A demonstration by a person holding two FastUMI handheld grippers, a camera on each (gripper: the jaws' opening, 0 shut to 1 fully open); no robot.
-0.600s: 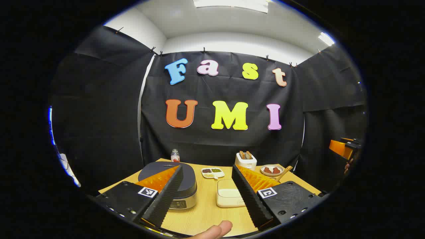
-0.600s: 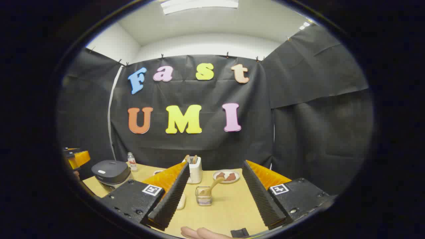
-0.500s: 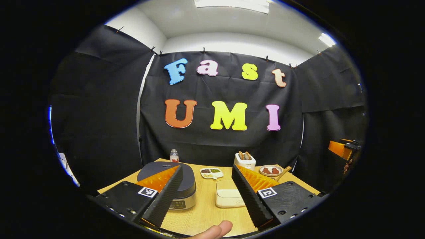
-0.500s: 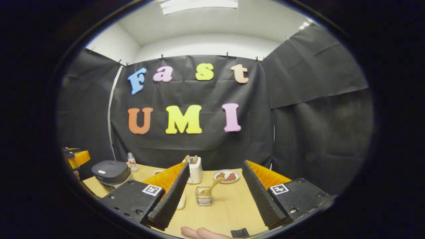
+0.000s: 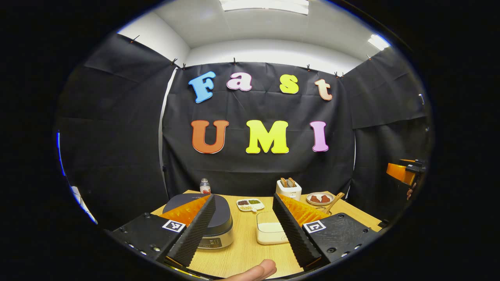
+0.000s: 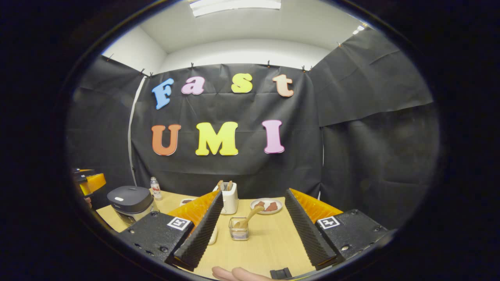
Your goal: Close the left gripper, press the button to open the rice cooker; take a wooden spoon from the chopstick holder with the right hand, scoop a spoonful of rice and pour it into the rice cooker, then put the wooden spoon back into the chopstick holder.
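Rice cooker sits lid-down ahead of my left gripper, jaws apart, so I'm at step one: shut them, press its button; right gripper gapes empty.

Matt wood-grain table; clear glass chopstick holder with wooden spoon; dark matt-lidded rice cooker.

a dark grey lid over a silver body is seen on the rice cooker at lower left of the left gripper view, on a pale wood-grain table. black ribbed pads backed with orange are shown on the left gripper and the right gripper, each marked with a black-and-white square tag. a light wooden spoon is seen in a clear chopstick holder at lower centre of the right gripper view.
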